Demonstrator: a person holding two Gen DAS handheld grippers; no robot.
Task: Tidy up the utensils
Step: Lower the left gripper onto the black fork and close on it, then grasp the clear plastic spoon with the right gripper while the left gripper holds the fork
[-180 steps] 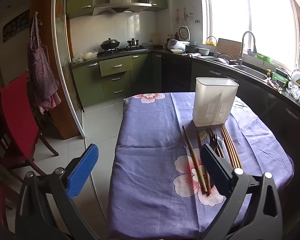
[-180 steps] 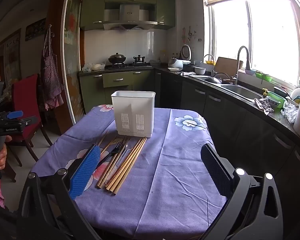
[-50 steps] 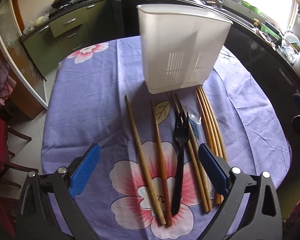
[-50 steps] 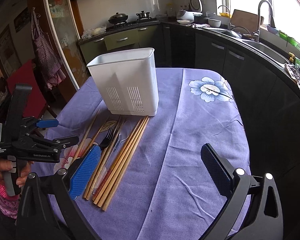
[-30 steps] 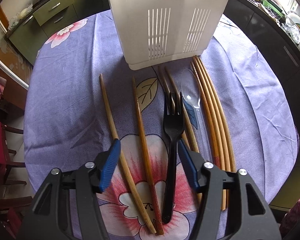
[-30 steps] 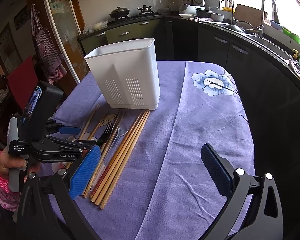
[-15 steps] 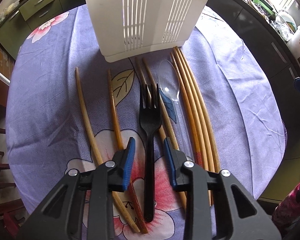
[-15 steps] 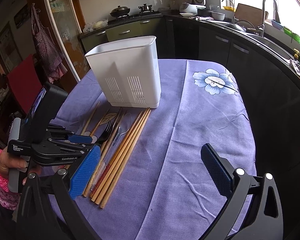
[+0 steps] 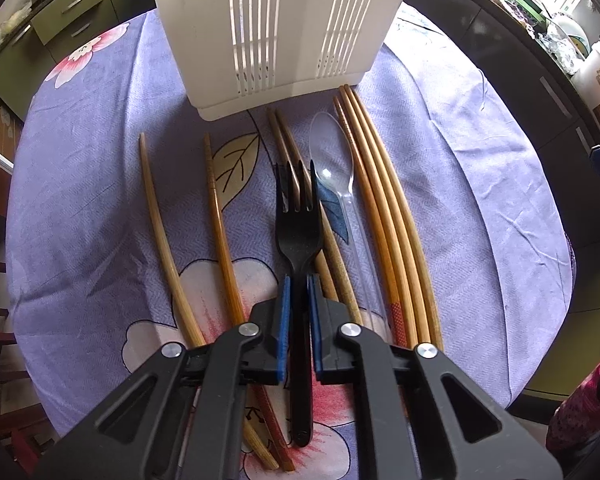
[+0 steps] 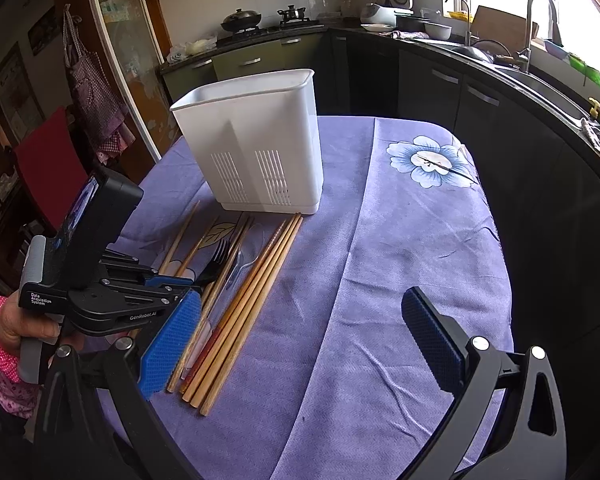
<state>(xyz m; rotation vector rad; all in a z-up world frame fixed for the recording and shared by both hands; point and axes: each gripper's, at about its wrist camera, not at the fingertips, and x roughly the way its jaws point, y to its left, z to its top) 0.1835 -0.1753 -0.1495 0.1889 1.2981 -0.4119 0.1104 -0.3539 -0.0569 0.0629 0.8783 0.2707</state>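
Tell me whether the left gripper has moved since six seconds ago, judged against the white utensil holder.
Yes. The left gripper has come in toward the white utensil holder and down to the tablecloth, shut on the black fork.

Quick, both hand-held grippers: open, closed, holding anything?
Left hand-held gripper: closed on the black fork handle.
Right hand-held gripper: open, empty.

utensil holder at back of surface, fork in front, spoon right of fork, 4 chopsticks rightmost
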